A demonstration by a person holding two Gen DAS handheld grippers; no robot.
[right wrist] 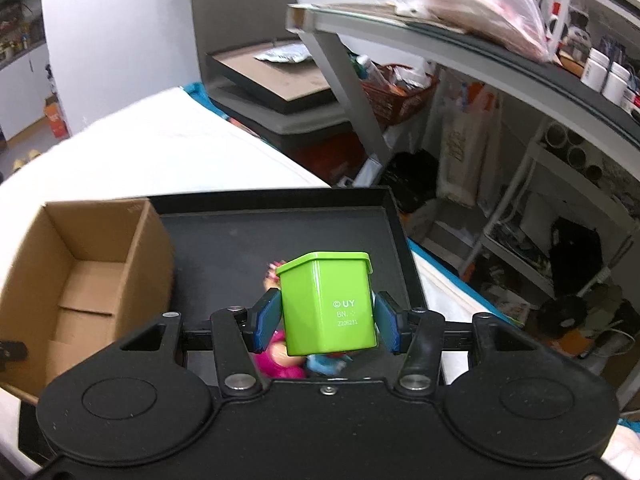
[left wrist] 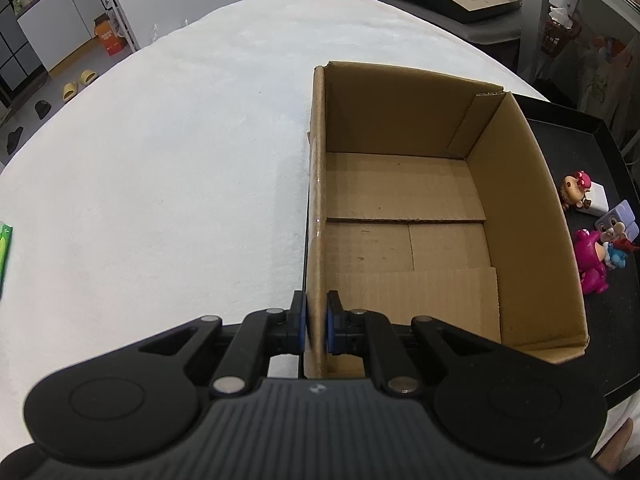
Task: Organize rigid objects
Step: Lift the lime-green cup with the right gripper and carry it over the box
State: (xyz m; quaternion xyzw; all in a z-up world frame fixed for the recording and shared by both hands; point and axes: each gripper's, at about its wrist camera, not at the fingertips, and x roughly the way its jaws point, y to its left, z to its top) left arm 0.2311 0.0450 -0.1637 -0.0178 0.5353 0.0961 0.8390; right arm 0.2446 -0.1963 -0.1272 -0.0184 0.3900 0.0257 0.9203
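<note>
Green plastic cube (right wrist: 328, 304) is pinched between the right gripper (right wrist: 327, 326) jaws, held above a black tray (right wrist: 280, 236). Left gripper (left wrist: 316, 322) jaws clamp the left wall of an open cardboard box (left wrist: 520, 216) on the white counter (left wrist: 160, 160).

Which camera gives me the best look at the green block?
The right wrist view: the green block sits centred and close, clamped between the right gripper pads, its printed face legible. The left wrist view does not show it at all.
</note>
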